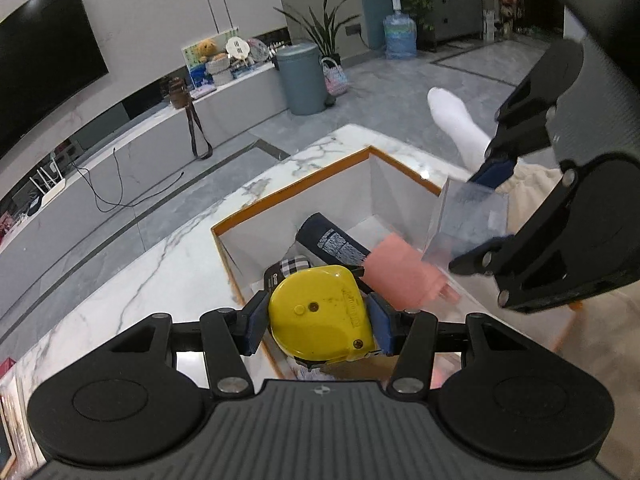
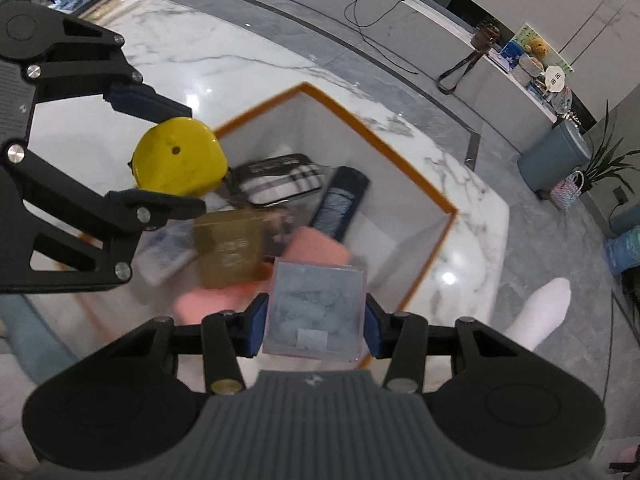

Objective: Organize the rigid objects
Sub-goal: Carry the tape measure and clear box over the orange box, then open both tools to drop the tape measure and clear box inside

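Tape measure (image 1: pixel 322 312) pinched in L fingers (image 1: pixel 256 322), clear box (image 2: pixel 316 312) in R fingers (image 2: pixel 372 328), both over crowded orange-rimmed bin (image 2: pixel 400 148).

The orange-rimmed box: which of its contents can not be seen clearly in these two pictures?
- Left wrist view: the yellow tape measure, clamped in the left gripper, covers the near part of the orange-rimmed box.
- Right wrist view: the clear case in the right gripper hides the near corner.
- Right wrist view: the amber box is blurred, so its label is unreadable.
- Both views: the dark tube has print too small to read.
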`<state>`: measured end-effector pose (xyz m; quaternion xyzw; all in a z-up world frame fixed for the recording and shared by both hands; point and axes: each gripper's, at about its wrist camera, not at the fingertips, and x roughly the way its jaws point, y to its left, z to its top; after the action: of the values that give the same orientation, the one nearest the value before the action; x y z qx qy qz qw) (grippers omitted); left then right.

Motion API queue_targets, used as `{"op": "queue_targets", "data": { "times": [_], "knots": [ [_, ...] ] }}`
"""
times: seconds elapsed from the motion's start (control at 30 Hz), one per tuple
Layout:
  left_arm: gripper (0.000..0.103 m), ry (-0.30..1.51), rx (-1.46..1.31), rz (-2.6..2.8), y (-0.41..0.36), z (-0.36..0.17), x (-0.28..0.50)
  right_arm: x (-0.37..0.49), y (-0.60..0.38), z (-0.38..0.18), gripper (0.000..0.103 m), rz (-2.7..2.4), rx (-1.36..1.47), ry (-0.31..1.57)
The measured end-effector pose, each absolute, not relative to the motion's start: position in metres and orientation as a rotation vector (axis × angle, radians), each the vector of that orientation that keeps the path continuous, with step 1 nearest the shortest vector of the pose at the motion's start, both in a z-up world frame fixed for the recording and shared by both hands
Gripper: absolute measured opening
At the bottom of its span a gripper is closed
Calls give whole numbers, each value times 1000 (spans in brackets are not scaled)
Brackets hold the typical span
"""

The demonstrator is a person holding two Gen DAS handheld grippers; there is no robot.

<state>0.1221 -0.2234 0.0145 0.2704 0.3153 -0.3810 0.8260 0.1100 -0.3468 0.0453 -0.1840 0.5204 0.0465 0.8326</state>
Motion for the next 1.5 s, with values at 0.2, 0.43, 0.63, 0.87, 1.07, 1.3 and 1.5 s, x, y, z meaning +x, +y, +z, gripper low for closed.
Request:
{"op": "queue_targets", "data": {
  "times": [0.2, 0.43, 0.63, 0.87, 1.07, 1.3, 1.5],
  "knots": [
    [60, 687, 600, -812, -251, -3, 148, 146, -364, 31, 48, 99, -439, 1082],
    [60, 700, 649, -802, -270, -22, 177, 185, -374, 5, 48, 103, -487, 1090],
    [60, 726, 663, -817, -280, -41, 190, 208, -386, -18, 48, 80, -489, 1109],
    [60, 725, 688, -804, -288, -58, 191, 214, -385, -35, 48, 97, -507, 1122],
    [60, 735, 665, -812, -285, -63, 189, 216, -390, -32, 48, 105, -458, 1127],
    [60, 760, 628, -814, -284, -60, 184, 210, -393, -34, 49, 66, -434, 1120],
    [60, 783, 632, -795, -285, -59, 183, 203, -393, -28, 51, 43, -417, 1082]
  ]
}}
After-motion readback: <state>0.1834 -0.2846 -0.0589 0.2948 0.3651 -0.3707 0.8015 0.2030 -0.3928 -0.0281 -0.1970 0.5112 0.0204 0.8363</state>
